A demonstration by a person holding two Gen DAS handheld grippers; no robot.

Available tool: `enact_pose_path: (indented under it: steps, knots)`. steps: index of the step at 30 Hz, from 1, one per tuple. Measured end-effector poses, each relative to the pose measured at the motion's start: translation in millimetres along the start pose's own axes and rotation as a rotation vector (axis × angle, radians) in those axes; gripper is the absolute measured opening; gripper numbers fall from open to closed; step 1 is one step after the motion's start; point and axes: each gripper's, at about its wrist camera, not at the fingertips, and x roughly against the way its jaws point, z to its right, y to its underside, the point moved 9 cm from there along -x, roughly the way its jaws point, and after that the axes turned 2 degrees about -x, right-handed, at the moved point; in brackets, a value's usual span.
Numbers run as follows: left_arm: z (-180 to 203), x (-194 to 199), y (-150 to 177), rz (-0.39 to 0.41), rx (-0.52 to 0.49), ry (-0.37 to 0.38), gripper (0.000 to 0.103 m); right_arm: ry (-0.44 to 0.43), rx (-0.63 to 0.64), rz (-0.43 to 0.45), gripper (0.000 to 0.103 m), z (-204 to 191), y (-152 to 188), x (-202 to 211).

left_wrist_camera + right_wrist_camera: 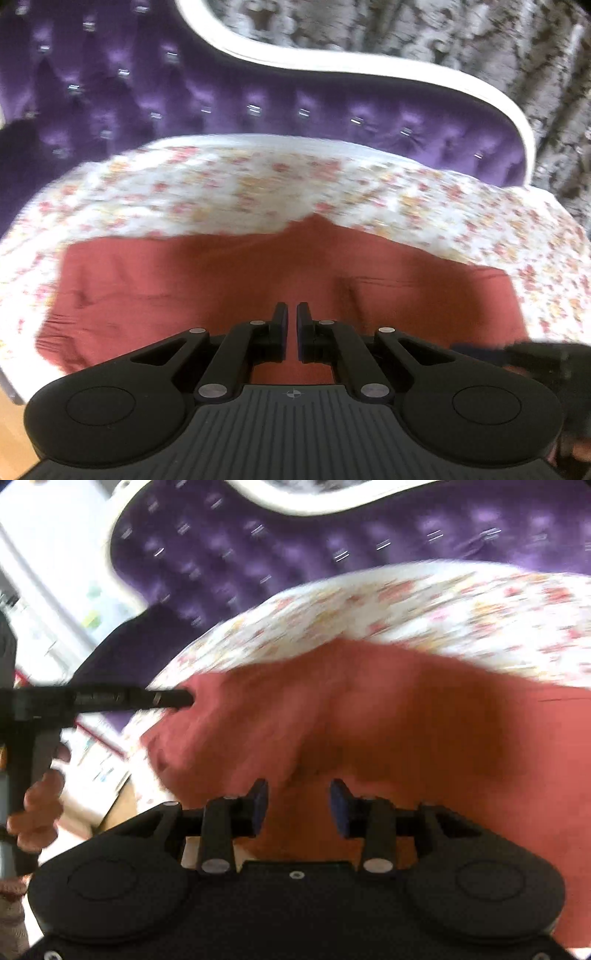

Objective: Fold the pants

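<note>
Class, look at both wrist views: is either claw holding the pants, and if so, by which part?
Neither grip is confirmed. The left claw is nearly shut above the red pants, no cloth visibly pinched. The right claw is open over them.

We're looking at matt rust-red cloth pants [207, 280], soft and a bit wrinkly, on a floral cotton-looking sheet [229, 184]. The headboard [155, 85] is plush purple velvet with shiny button studs and a glossy white frame. The left gripper [292, 332] is matt black plastic with small metal pins.
</note>
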Motion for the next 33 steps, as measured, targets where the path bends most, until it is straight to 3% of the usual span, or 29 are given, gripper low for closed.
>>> enact_pose_path:
  steps: [5,10,18,27,33]
  knots:
    - [59.7,-21.3,10.7,-0.034,-0.058,0.096,0.005,0.220,-0.095,0.086,0.049,75.4,-13.3,34.8]
    - [93.1,-43.8,16.0,-0.068,-0.117,0.116,0.005,0.348,-0.142,0.096,0.046,129.6,-19.2,43.5]
    - [63.7,-77.9,31.3,-0.139,-0.082,-0.001,0.005,0.451,-0.112,0.046,0.039,161.6,-22.0,24.2]
    - [56.0,-85.0,32.3,-0.144,-0.056,0.014,0.005,0.540,-0.016,0.031,0.038,160.9,-26.4,17.0]
    - [56.1,-90.7,29.2,-0.148,-0.062,0.007,0.005,0.527,-0.026,0.034,0.038,164.9,-29.8,15.4]
